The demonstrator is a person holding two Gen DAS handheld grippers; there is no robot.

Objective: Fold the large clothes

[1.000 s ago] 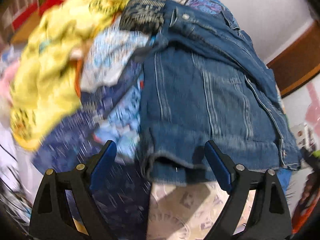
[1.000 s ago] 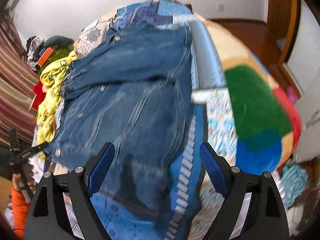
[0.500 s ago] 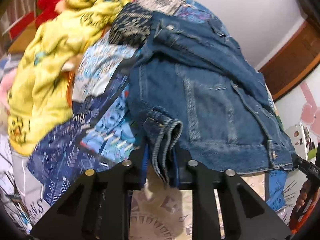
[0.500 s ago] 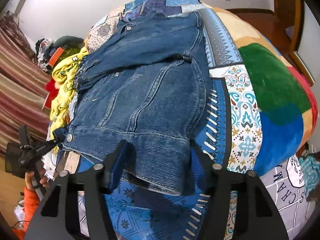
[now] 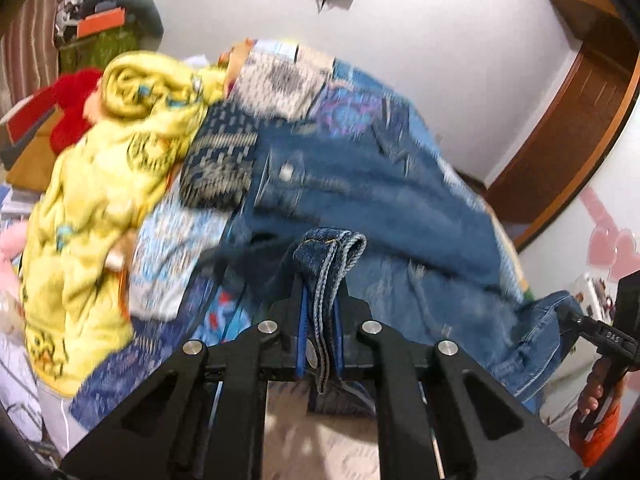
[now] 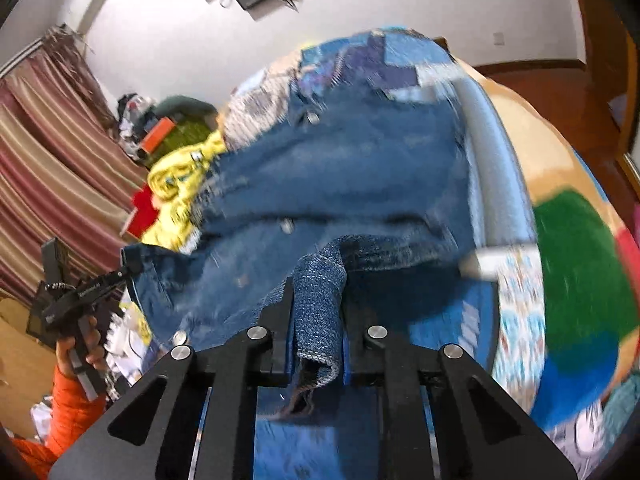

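A blue denim jacket [image 5: 372, 196] lies spread on a patchwork bedspread [image 5: 280, 76]; it also fills the middle of the right wrist view [image 6: 352, 172]. My left gripper [image 5: 320, 312] is shut on the jacket's bottom hem at one corner, and the hem stands up between the jaws. My right gripper [image 6: 316, 320] is shut on the hem at the other corner. Both corners are lifted off the bed. The right gripper shows at the right edge of the left wrist view [image 5: 576, 320], and the left gripper at the left of the right wrist view [image 6: 128, 268].
A yellow garment [image 5: 104, 184] lies heaped left of the jacket, with a red item [image 5: 72, 108] behind it. The bedspread [image 6: 576, 264] has green, blue and tan patches on the right. Striped curtains [image 6: 44, 168] hang at the left. A wooden door frame [image 5: 576, 128] stands at the right.
Both grippers closed from wide open onto the jacket's bottom hem. They have since lifted the hem corners up off the bed, and the view now tilts toward the wall.
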